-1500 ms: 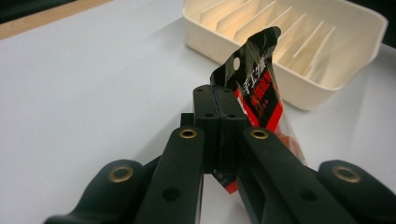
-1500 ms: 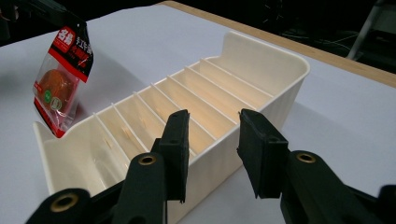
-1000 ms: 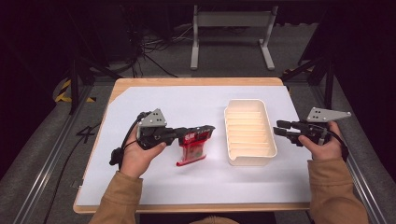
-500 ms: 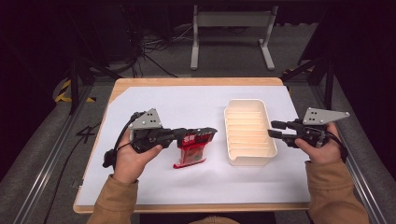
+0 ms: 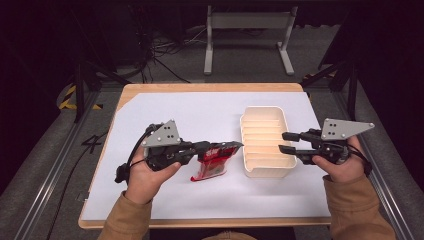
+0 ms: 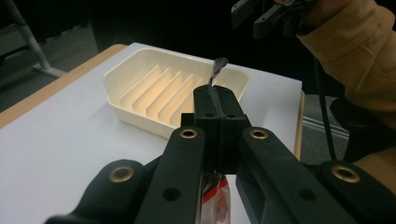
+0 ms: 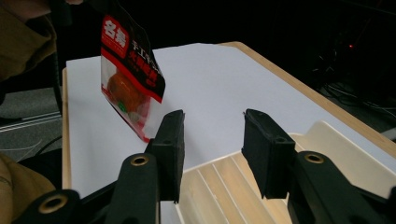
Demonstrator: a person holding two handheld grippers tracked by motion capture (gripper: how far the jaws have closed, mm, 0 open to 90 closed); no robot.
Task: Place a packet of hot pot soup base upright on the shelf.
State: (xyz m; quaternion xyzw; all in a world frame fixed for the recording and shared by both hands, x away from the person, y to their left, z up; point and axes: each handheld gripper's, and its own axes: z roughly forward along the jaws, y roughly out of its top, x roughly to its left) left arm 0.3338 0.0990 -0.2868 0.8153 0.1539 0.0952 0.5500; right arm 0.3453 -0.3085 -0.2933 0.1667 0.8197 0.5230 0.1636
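A red and black snack packet (image 5: 214, 160) hangs above the white table sheet, just left of the cream ribbed tray (image 5: 264, 120). My left gripper (image 5: 227, 146) is shut on the packet's top edge; in the left gripper view the pinched edge (image 6: 217, 74) sticks up past the closed jaws, with the tray (image 6: 140, 70) beyond. The right gripper view shows the packet (image 7: 130, 74) dangling clear of the table. My right gripper (image 5: 286, 142) stands open at the tray's right rim, its fingers (image 7: 170, 149) over the tray (image 7: 336, 140) with nothing between them.
A white sheet (image 5: 175, 110) covers the wooden table (image 5: 210, 88). A metal stand (image 5: 247, 30) and cables lie on the dark floor behind the table. Open sheet lies left of and in front of the packet.
My left gripper has drawn back to the left with the packet and lifted it off the sheet. My right gripper has moved left, its jaws now reaching over the tray's right rim.
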